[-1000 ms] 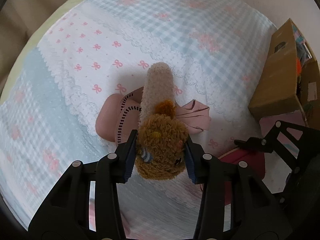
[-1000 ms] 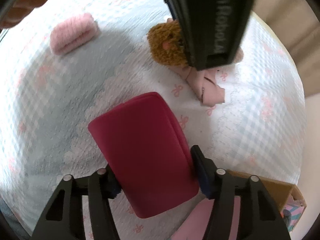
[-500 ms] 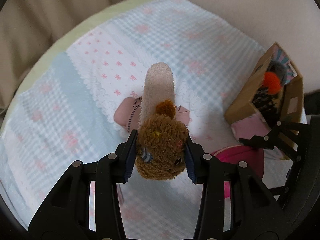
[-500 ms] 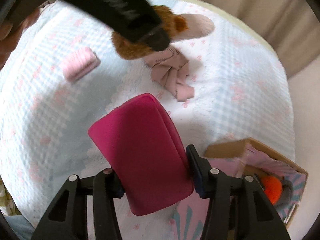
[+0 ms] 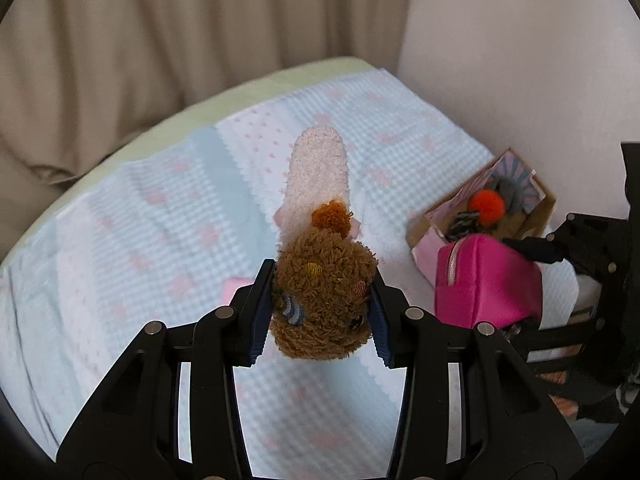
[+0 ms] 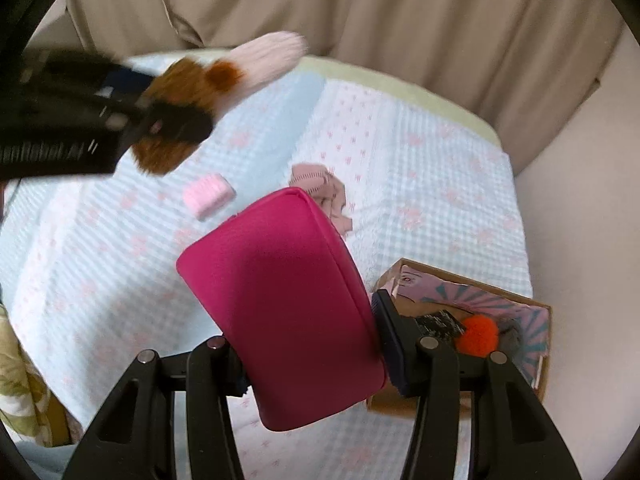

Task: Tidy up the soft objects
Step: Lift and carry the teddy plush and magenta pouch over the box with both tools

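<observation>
My left gripper (image 5: 320, 312) is shut on a brown plush bear slipper (image 5: 324, 300) with a cream toe, held high above the bed; it also shows blurred in the right wrist view (image 6: 188, 96). My right gripper (image 6: 312, 344) is shut on a magenta pouch (image 6: 288, 312), held in the air beside the cardboard box (image 6: 536, 360). The pouch also shows in the left wrist view (image 5: 484, 280). The box (image 5: 544, 208) holds an orange pom-pom (image 6: 478, 334) and dark items.
A blue gingham bedspread (image 6: 440, 184) covers the bed. A folded pink sock roll (image 6: 210, 196) and a dusty-pink cloth (image 6: 324, 188) lie on it. Beige curtains (image 5: 160, 40) hang behind, and a wall stands right of the box.
Both grippers have risen well above the bed with their objects. The dusty-pink cloth stays on the bedspread. The pouch has moved toward the box.
</observation>
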A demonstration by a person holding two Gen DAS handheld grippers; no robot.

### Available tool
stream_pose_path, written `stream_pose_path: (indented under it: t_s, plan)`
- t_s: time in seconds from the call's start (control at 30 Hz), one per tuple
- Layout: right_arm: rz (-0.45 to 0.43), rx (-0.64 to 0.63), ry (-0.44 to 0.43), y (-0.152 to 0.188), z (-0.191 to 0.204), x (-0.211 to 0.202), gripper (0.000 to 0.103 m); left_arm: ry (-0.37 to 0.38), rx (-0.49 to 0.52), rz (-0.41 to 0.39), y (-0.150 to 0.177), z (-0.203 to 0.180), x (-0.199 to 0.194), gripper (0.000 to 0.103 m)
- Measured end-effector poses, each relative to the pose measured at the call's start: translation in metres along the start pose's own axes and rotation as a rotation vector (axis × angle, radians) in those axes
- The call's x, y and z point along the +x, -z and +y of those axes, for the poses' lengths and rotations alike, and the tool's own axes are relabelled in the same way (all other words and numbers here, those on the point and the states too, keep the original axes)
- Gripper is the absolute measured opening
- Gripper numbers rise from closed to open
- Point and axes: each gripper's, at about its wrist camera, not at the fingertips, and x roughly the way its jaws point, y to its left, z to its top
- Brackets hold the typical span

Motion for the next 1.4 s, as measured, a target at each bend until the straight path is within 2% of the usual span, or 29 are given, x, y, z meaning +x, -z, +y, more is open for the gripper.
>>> stream_pose_path:
  t_s: [0.13, 0.3, 0.47, 0.6, 0.77, 1.03, 1.17, 1.4]
  plan:
    - [-0.048, 0.023, -0.009, 0.003, 0.007, -0.05, 0.047, -0.037, -0.063, -0.054, 0.02, -0.003, -0.059, 0.039]
    - [-0.096, 0.048, -0.027, 0.008, 0.011, -0.092, 0.047, -0.086, -0.141, -0.106, 0.049, -0.011, -0.116, 0.039]
    - [-0.135, 0.089, -0.072, 0.016, 0.012, -0.122, 0.047, -0.125, -0.198, -0.14, 0.071, -0.026, -0.152, 0.039]
    - [-0.161, 0.106, -0.112, 0.021, 0.007, -0.135, 0.047, -0.161, -0.207, -0.146, 0.081, -0.04, -0.162, 0.039]
    - [-0.189, 0.109, -0.121, 0.023, -0.015, -0.143, 0.047, -0.157, -0.221, -0.141, 0.078, -0.058, -0.16, 0.039]
    - [-0.185, 0.151, -0.107, 0.029, -0.083, -0.144, 0.047, -0.131, -0.26, -0.143, 0.047, -0.094, -0.139, 0.039]
    - [-0.153, 0.174, -0.089, 0.037, -0.128, -0.13, 0.047, -0.109, -0.269, -0.133, 0.025, -0.121, -0.113, 0.039]
    - [-0.076, 0.241, -0.081, 0.052, -0.202, -0.086, 0.047, -0.053, -0.291, -0.077, -0.014, -0.172, -0.042, 0.039]
